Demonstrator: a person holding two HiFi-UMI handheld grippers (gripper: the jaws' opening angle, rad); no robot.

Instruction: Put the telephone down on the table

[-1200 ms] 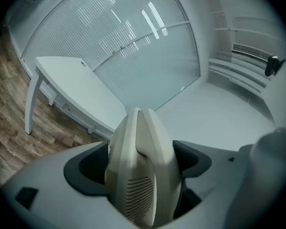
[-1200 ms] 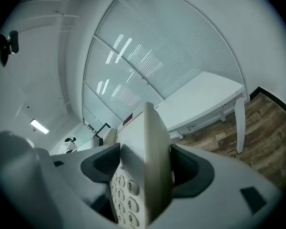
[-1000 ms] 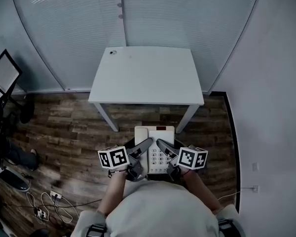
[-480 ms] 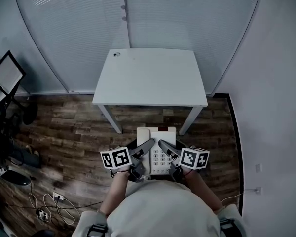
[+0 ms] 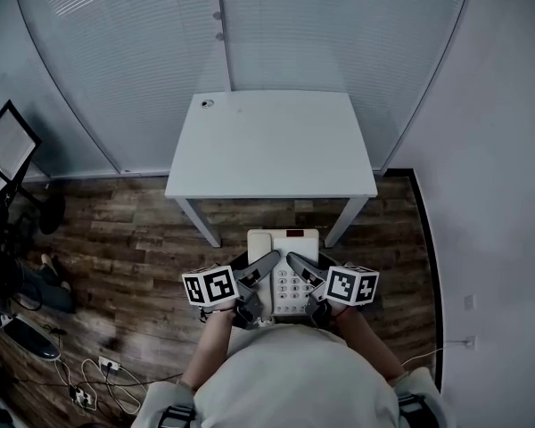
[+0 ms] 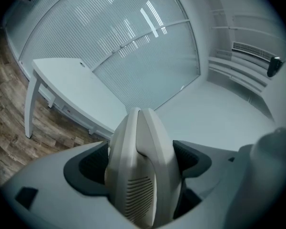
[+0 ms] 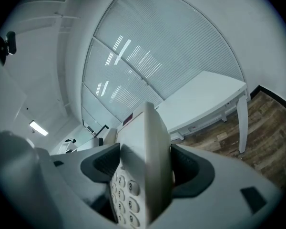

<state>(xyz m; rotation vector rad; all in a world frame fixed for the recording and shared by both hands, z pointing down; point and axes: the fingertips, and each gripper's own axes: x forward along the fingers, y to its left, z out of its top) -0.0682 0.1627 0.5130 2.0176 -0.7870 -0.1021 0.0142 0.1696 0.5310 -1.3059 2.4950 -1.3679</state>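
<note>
A beige desk telephone [image 5: 285,279] with a keypad is held between my two grippers, above the wooden floor and just short of the white table [image 5: 272,145]. My left gripper [image 5: 259,271] is shut on the telephone's left side, where the handset [image 6: 140,171] fills the gap between the dark pads [image 6: 88,168]. My right gripper [image 5: 303,270] is shut on the right side; the keypad edge [image 7: 133,190] sits between its pads [image 7: 193,168]. The tabletop is bare except for a small round grommet [image 5: 208,103] at its far left corner.
Frosted glass panels with blinds stand behind the table, and a white wall runs along the right. A monitor on a stand [image 5: 4,145] is at the left. Cables and a power strip [image 5: 89,390] lie on the floor at lower left.
Both grippers and the telephone have come slightly nearer to the table's front edge. The grip on the telephone looks the same.
</note>
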